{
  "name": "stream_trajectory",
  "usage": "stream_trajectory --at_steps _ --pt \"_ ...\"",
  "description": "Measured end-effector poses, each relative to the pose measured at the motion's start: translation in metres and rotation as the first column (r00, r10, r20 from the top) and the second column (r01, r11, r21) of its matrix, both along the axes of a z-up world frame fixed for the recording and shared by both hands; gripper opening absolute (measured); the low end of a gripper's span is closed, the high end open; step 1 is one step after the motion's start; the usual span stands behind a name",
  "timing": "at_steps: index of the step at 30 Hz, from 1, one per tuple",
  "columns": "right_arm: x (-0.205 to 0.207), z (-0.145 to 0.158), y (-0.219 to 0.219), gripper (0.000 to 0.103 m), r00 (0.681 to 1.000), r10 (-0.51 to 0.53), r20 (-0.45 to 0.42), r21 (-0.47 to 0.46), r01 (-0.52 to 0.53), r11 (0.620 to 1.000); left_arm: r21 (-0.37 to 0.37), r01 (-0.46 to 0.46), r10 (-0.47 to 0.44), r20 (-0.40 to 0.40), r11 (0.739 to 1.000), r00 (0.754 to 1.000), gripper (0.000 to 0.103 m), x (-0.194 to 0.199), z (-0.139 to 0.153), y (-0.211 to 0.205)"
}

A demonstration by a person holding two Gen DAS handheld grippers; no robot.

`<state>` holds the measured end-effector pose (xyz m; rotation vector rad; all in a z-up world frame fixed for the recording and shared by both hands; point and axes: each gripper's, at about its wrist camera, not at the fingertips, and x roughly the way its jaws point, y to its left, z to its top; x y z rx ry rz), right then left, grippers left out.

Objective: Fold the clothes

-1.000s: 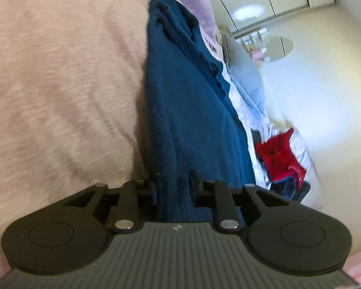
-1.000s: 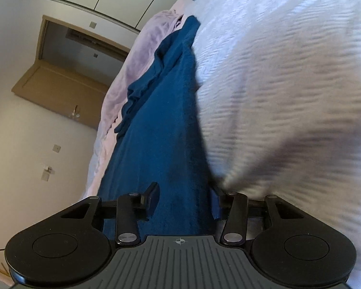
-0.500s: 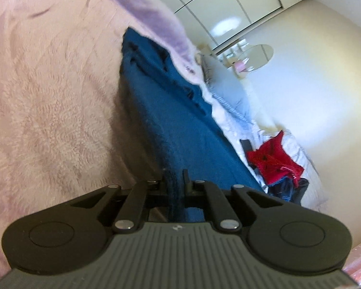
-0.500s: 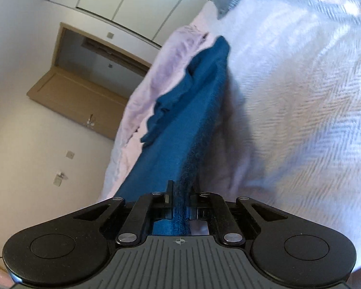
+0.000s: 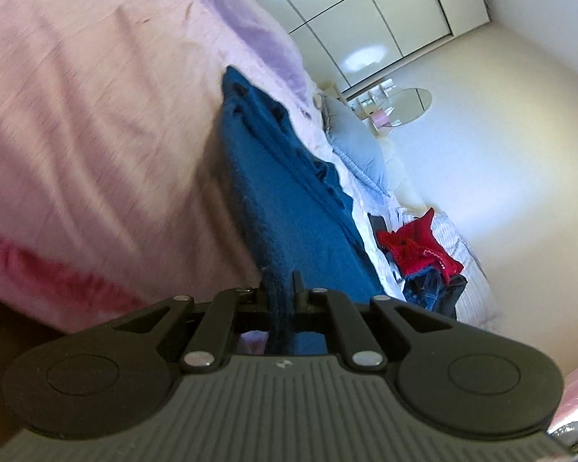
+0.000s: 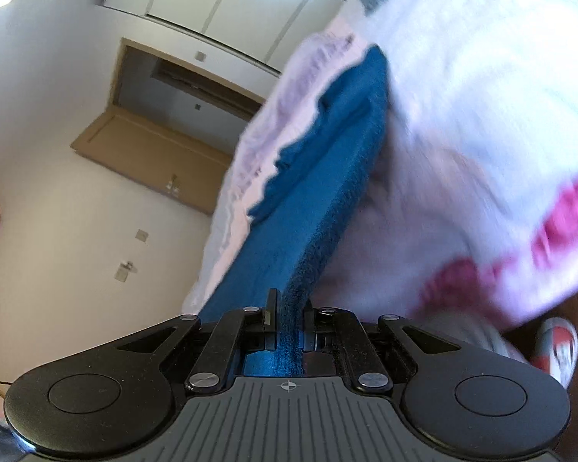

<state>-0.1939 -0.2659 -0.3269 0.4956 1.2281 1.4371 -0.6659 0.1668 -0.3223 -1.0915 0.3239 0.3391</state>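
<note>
A dark blue knit garment (image 5: 285, 200) lies stretched along the pink bed cover (image 5: 77, 123). My left gripper (image 5: 281, 283) is shut on its near edge, the cloth pinched between both fingers. In the right wrist view the same blue garment (image 6: 327, 177) runs away from me, and my right gripper (image 6: 289, 304) is shut on its near edge as well. Both held edges are lifted off the bed.
A heap of red and dark clothes (image 5: 420, 246) lies further along the bed, beside a grey pillow (image 5: 356, 142). White wardrobes (image 5: 370, 11) and a round mirror (image 5: 404, 102) stand beyond. An open wooden door (image 6: 150, 154) and a shoe (image 6: 556, 346) show at the right gripper's side.
Both grippers have closed on the blue garment's edge and pulled back and up with it. The bed's edge and its pink band have come into view.
</note>
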Motion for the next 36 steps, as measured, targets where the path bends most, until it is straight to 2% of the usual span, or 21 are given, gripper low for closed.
stream_trajectory --at_steps 4,10,13,18,20,22,23,24,26,28,30,32,33,35,36 --pt "-0.002 -0.01 -0.01 0.006 0.999 -0.016 -0.042 -0.043 0.014 0.999 -0.033 -0.003 0.003 0.015 0.999 1.0 0.004 -0.004 -0.004 0.001" --pt "0.017 0.027 0.016 0.006 0.999 0.033 0.01 -0.032 -0.033 0.999 -0.06 0.023 -0.019 0.067 0.998 0.998 0.005 0.026 0.017 0.041" --pt "0.044 0.053 0.053 0.007 0.999 0.048 0.022 -0.011 -0.048 0.999 -0.052 0.048 -0.044 0.077 0.997 0.996 0.005 0.06 0.032 0.084" --pt "0.119 0.076 0.15 0.007 0.998 -0.006 -0.065 -0.01 0.005 1.0 -0.073 0.057 -0.05 0.09 0.996 0.995 0.005 0.138 0.045 0.166" --pt "0.156 0.071 0.194 0.007 0.989 -0.079 -0.123 -0.058 0.072 0.996 -0.106 0.038 -0.029 0.085 0.994 0.996 0.006 0.175 0.04 0.202" --pt "0.187 0.05 0.234 0.007 0.965 -0.168 -0.203 -0.147 0.14 0.979 -0.172 -0.007 0.016 0.051 0.985 0.999 0.006 0.208 0.024 0.236" --pt "0.203 0.04 0.254 0.018 0.947 -0.214 -0.239 -0.193 0.17 0.966 -0.203 -0.033 0.039 0.028 0.979 0.999 0.006 0.224 0.014 0.253" --pt "0.216 0.028 0.272 0.033 0.931 -0.248 -0.268 -0.238 0.185 0.953 -0.22 -0.061 0.063 0.003 0.974 0.998 0.006 0.236 0.007 0.267" --pt "0.233 0.01 0.296 0.056 0.907 -0.319 -0.277 -0.287 0.239 0.928 -0.215 -0.115 0.109 -0.042 0.97 0.993 0.006 0.248 -0.004 0.286" --pt "0.241 0.004 0.299 0.058 0.899 -0.333 -0.286 -0.234 0.271 0.934 -0.213 -0.134 0.128 -0.043 0.968 0.991 0.006 0.249 -0.009 0.295" --pt "0.249 0.0 0.297 0.06 0.895 -0.339 -0.29 -0.166 0.301 0.939 -0.154 -0.126 0.119 -0.059 0.98 0.991 0.006 0.248 -0.006 0.296" --pt "0.25 0.011 0.29 0.06 0.939 -0.317 -0.133 -0.117 0.303 0.946 -0.06 -0.09 0.085 -0.086 0.994 0.993 0.006 0.247 0.001 0.294" --pt "0.25 0.017 0.286 0.06 0.951 -0.306 -0.052 -0.092 0.3 0.949 0.0 -0.056 0.056 -0.1 0.998 0.993 0.006 0.247 0.005 0.291" --pt "0.239 0.032 0.275 0.06 0.953 -0.245 0.177 -0.076 0.261 0.962 0.133 0.033 -0.015 -0.139 0.991 0.99 0.008 0.247 0.015 0.282" --pt "0.232 0.036 0.27 0.06 0.938 -0.205 0.281 -0.076 0.234 0.969 0.213 0.091 -0.054 -0.174 0.973 0.983 0.011 0.248 0.019 0.277"
